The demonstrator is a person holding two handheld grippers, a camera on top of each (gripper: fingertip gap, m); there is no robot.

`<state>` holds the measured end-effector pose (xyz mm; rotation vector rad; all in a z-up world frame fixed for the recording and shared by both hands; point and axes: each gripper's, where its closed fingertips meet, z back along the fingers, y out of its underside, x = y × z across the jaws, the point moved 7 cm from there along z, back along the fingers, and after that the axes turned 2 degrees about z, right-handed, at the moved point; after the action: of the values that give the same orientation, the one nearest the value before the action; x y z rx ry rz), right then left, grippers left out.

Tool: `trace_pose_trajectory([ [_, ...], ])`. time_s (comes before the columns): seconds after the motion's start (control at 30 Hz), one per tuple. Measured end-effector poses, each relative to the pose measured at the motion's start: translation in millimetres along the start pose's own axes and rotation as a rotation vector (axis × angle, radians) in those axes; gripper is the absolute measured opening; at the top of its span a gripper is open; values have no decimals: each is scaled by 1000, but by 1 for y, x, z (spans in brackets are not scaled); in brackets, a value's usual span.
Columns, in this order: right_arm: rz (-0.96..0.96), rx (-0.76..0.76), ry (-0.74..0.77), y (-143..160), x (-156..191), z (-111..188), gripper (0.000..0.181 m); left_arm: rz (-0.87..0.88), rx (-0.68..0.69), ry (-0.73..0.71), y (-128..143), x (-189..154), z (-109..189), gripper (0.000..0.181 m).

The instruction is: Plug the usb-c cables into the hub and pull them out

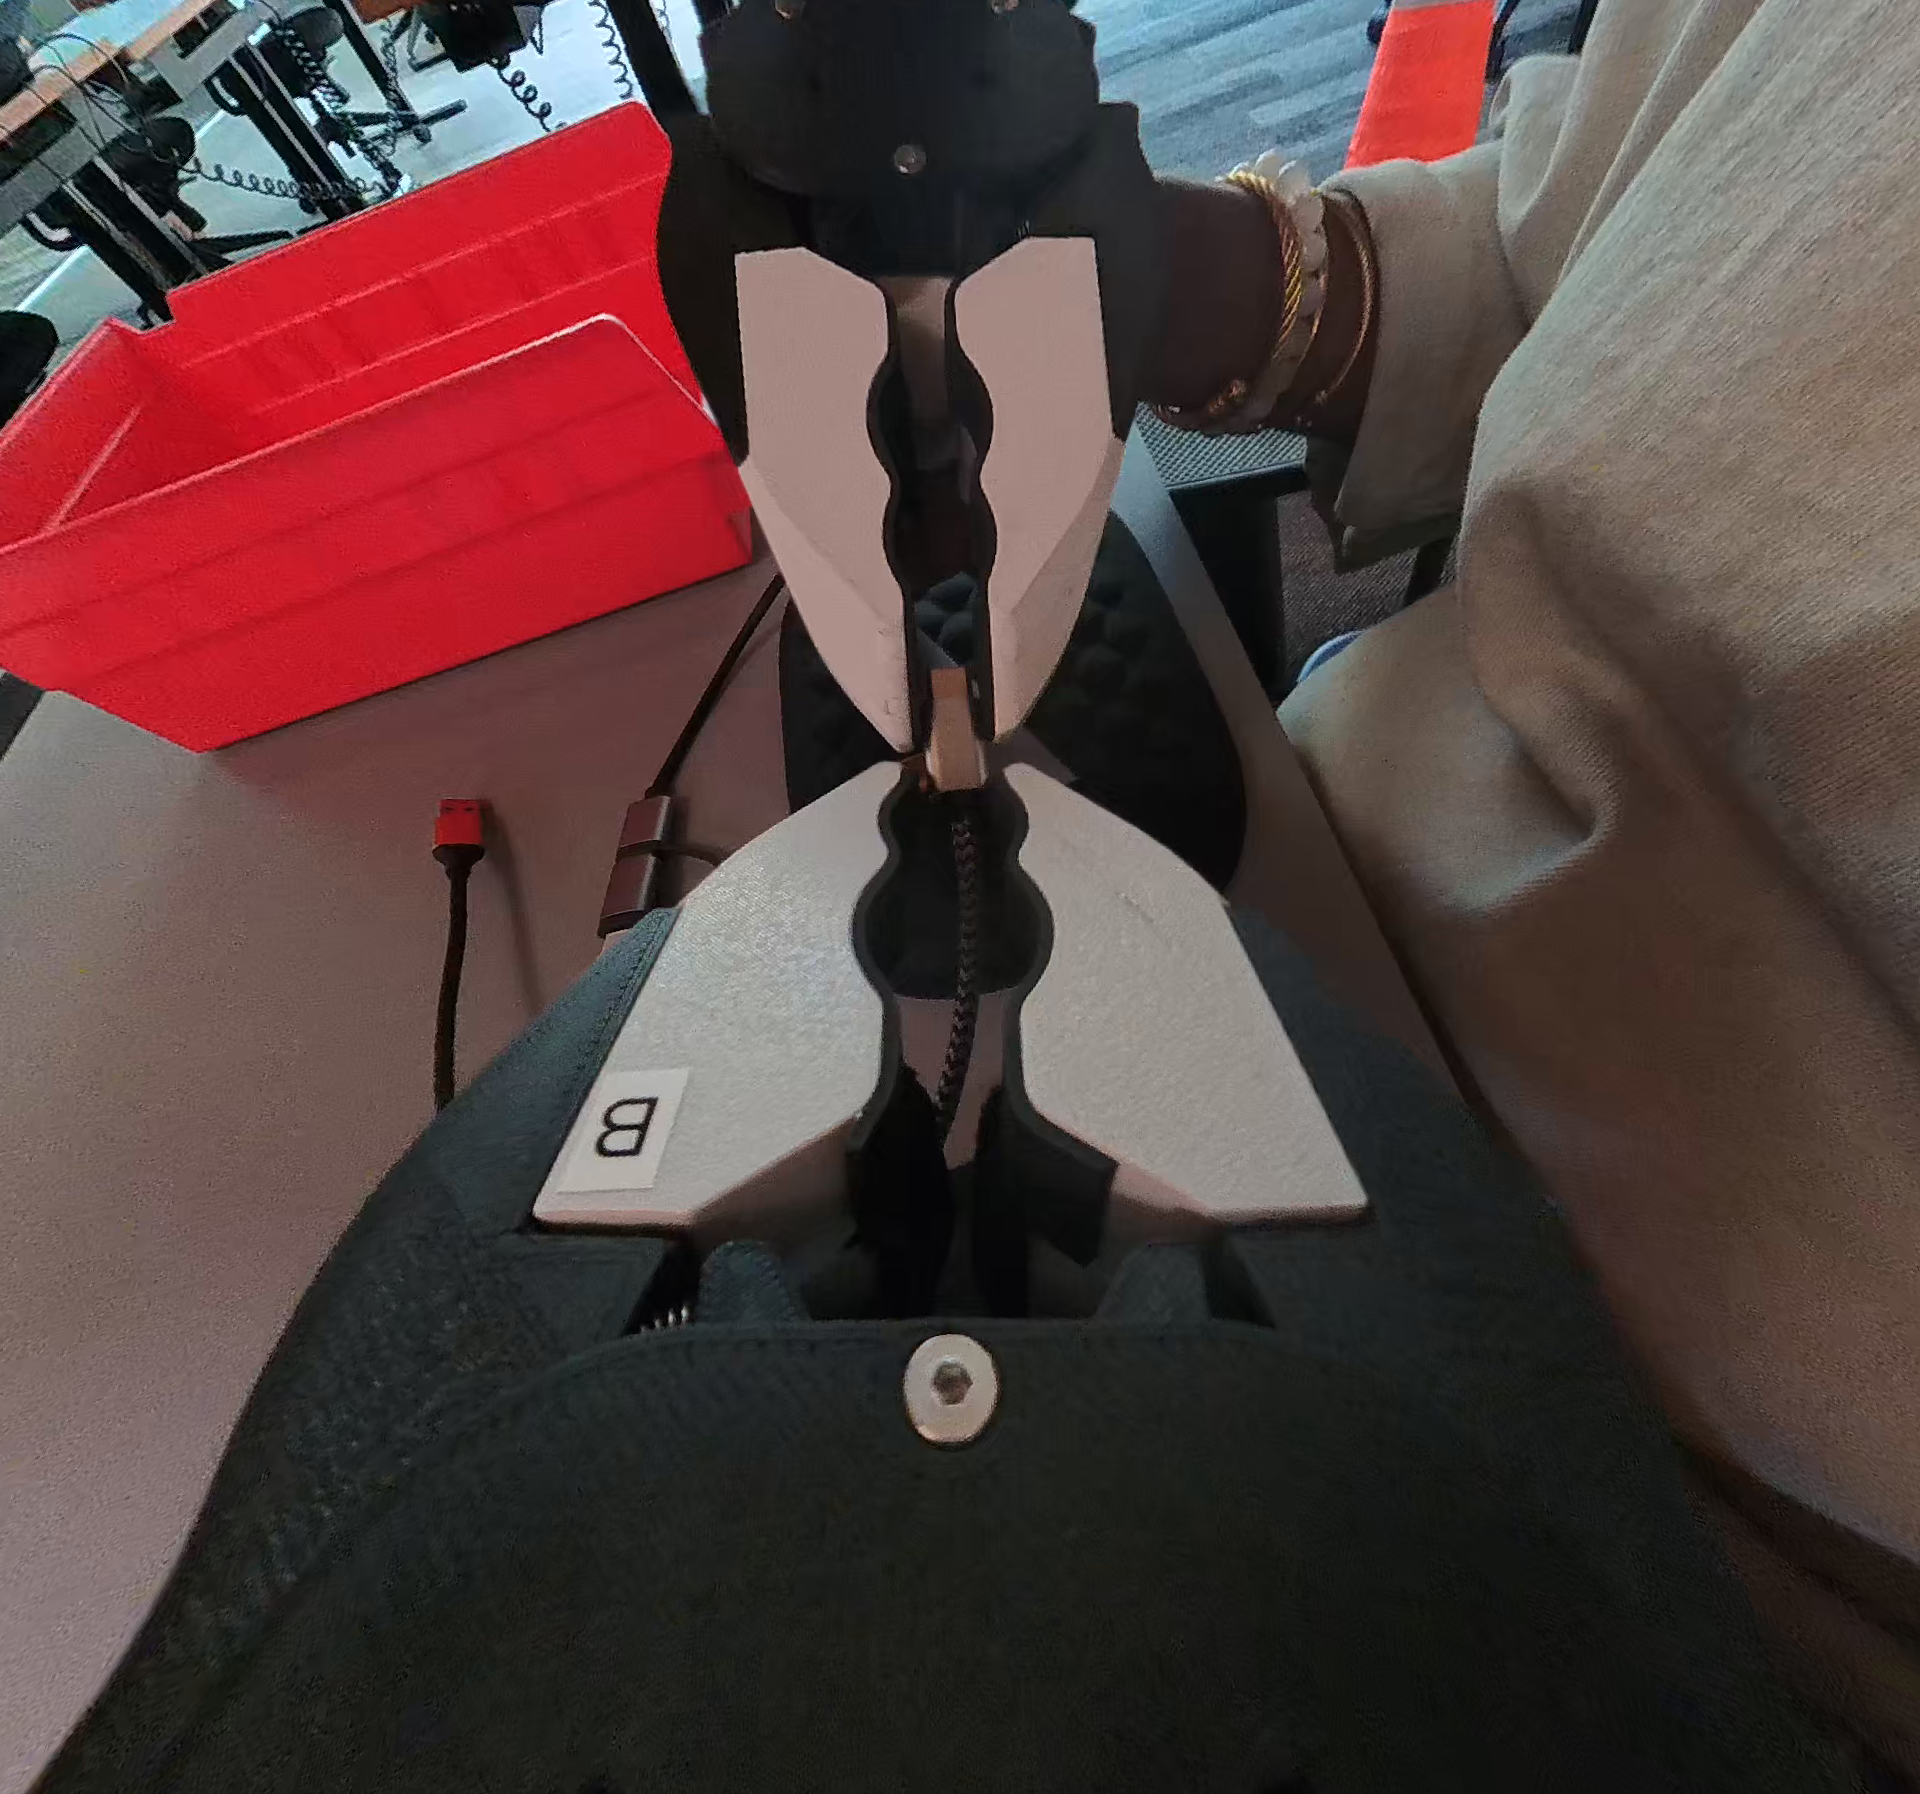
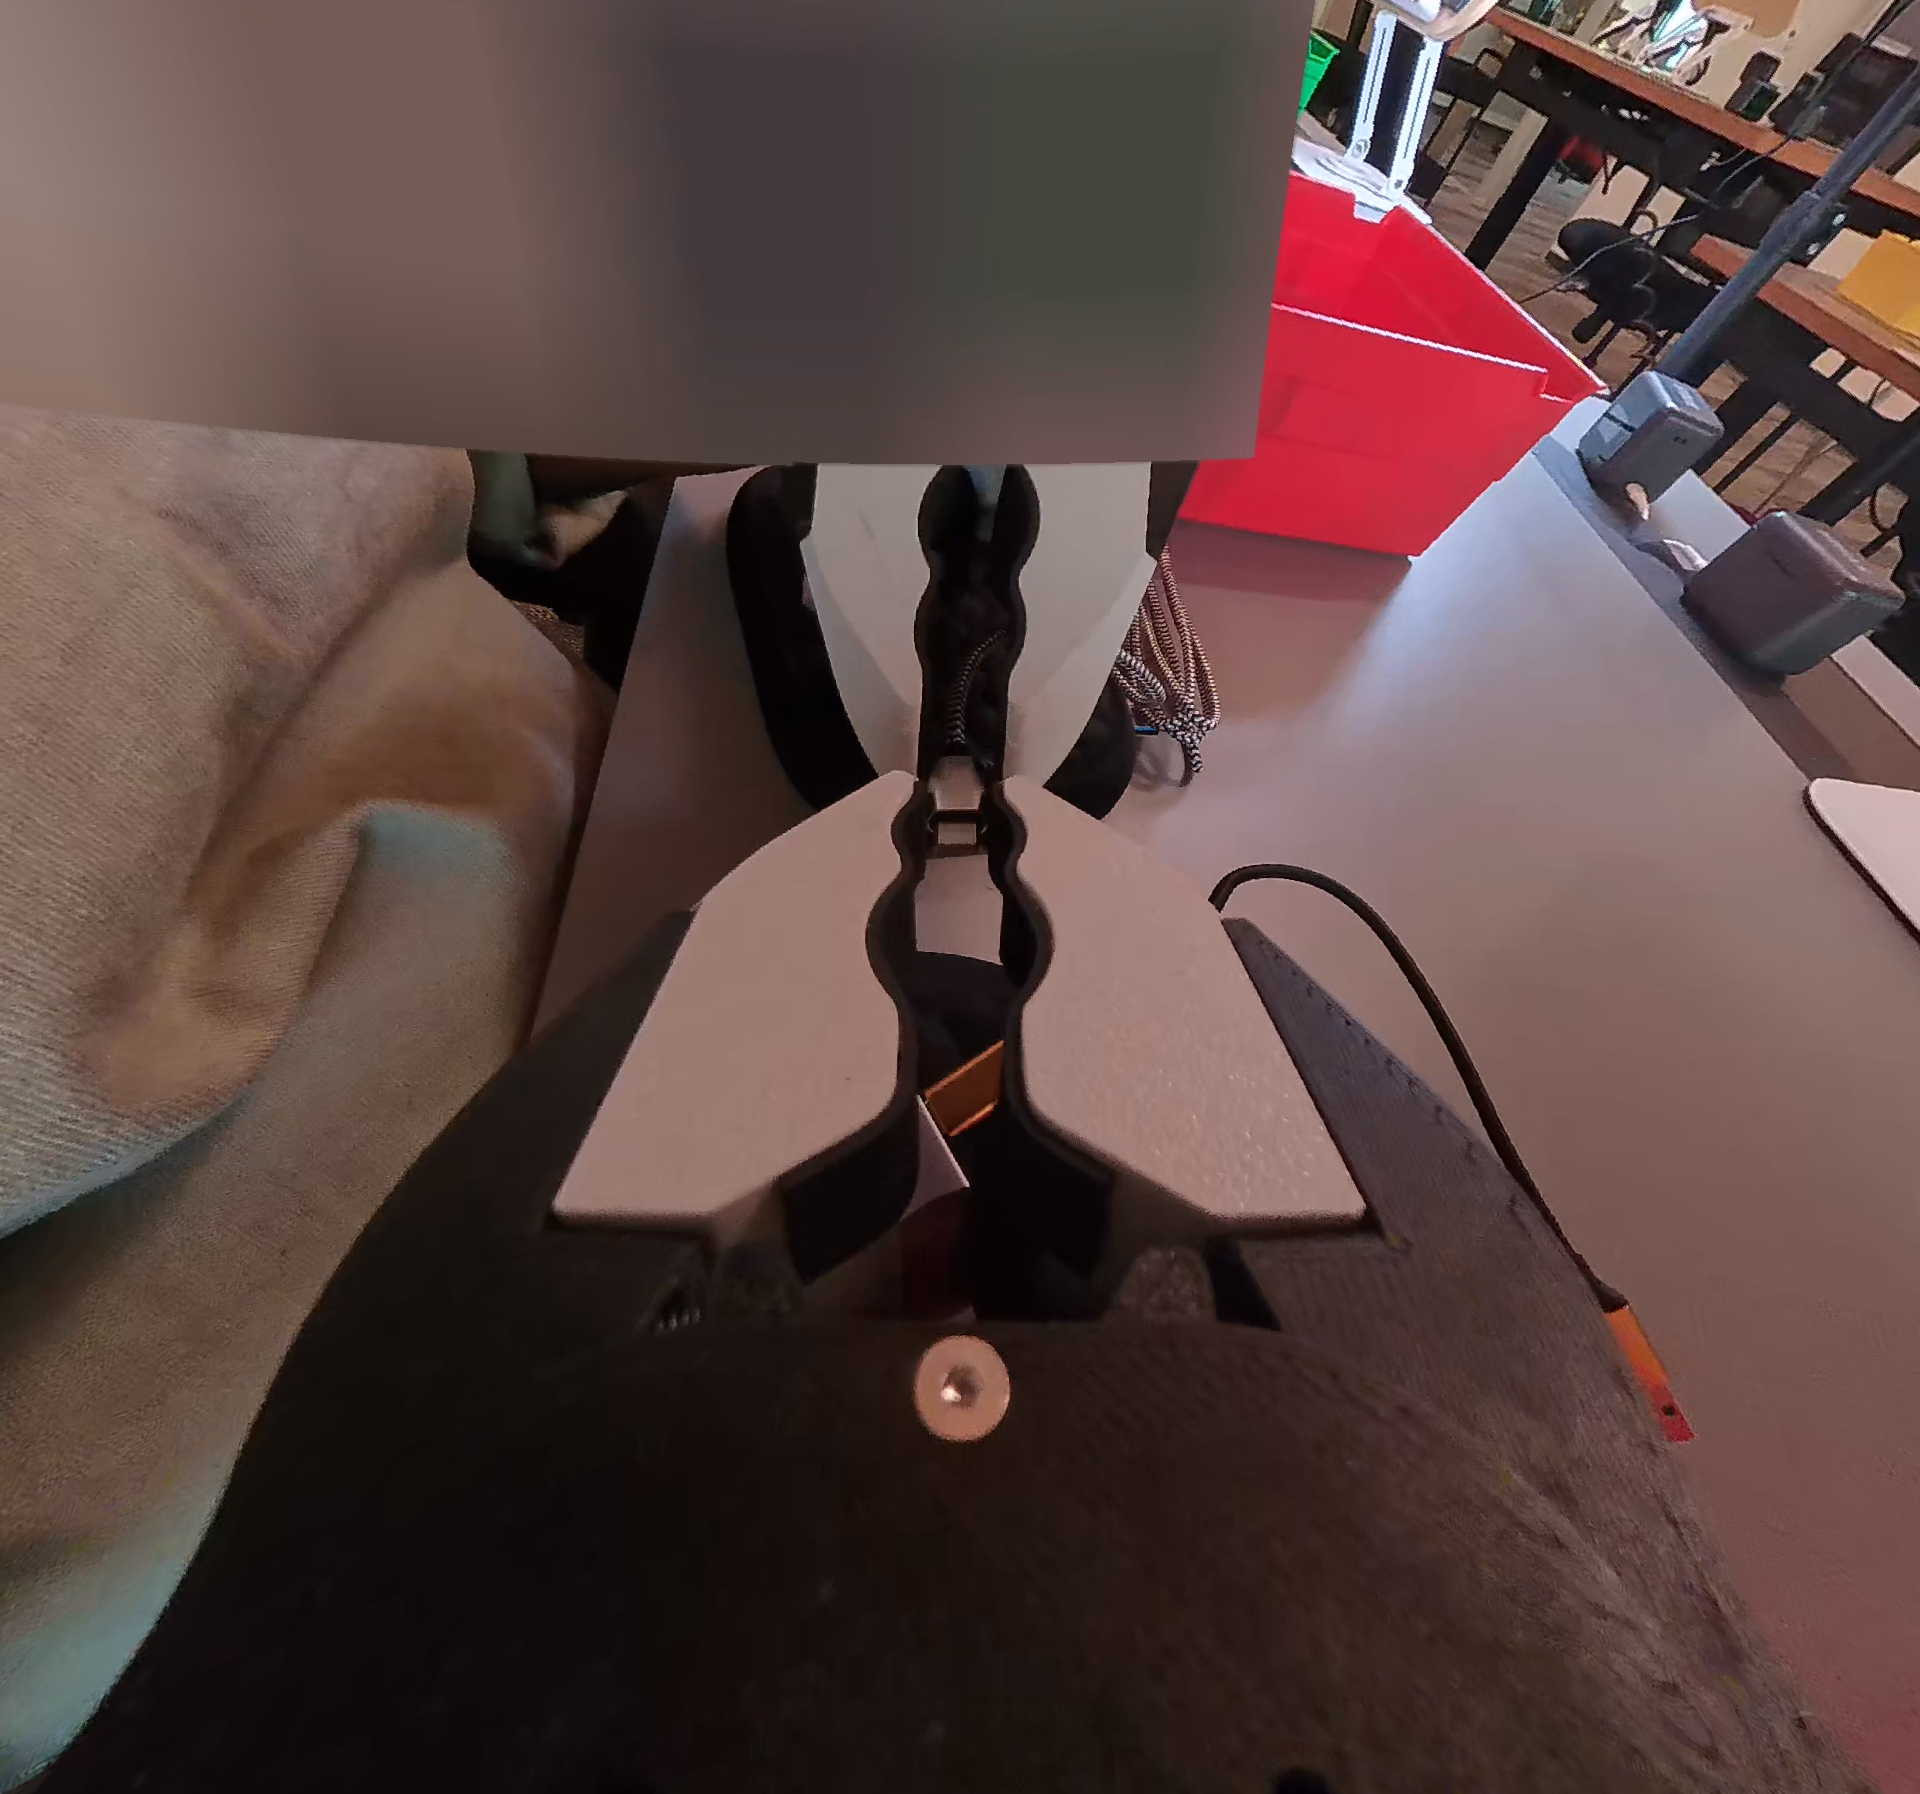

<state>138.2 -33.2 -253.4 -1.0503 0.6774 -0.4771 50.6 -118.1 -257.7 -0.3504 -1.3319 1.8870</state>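
Note:
My left gripper (image 1: 951, 780) is shut on the silver plug (image 1: 954, 736) of a black-and-white braided usb-c cable (image 1: 964, 923) that runs back between its fingers. My right gripper (image 1: 951, 714) faces it tip to tip and is shut on the slim silver hub (image 2: 956, 918). In the right wrist view, the right gripper (image 2: 951, 799) meets the left gripper (image 2: 961, 742). The plug (image 2: 951, 776) lines up with the hub's end and a short piece of its metal tip shows between them. Both are held above the grey table (image 1: 208, 913).
A red-plug cable (image 1: 460, 822) and a grey connector (image 1: 644, 851) lie on the table to the left. A red bin (image 1: 364, 456) stands behind them. A person's beige sleeve (image 1: 1558, 809) fills the right. In the right wrist view, grey boxes (image 2: 1787, 601) and a black cable (image 2: 1403, 965) lie on the table. The grippers are tip to tip, or close to it.

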Motion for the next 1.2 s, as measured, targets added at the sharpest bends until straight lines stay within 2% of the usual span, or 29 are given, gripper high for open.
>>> trace_pose_trajectory([
  [0.43,-4,6,3,1,-1,-1,10,39,-7,-30,0,-1,-1,9],
  [0.5,-2,20,-16,0,-2,7,20,47,30,-40,2,-2,-3,9],
  [0.6,-4,135,-69,4,-4,26,32,44,68,-49,7,-5,-4,9],
  [0.7,60,363,-94,19,-7,40,36,61,74,-46,11,-8,-4,9],
  [0.9,286,692,-142,43,3,21,40,75,114,-63,19,-11,-9,9],
  [0.97,308,710,-175,43,5,16,33,63,154,-91,21,-11,-10,9],
  [1.03,245,713,-202,44,4,15,25,50,177,-110,22,-12,-10,9],
  [1.13,143,656,-152,41,-4,21,23,45,194,-163,22,-12,-8,9],
  [1.2,11,620,-118,37,-13,26,23,31,192,-217,19,-12,-6,9],
])
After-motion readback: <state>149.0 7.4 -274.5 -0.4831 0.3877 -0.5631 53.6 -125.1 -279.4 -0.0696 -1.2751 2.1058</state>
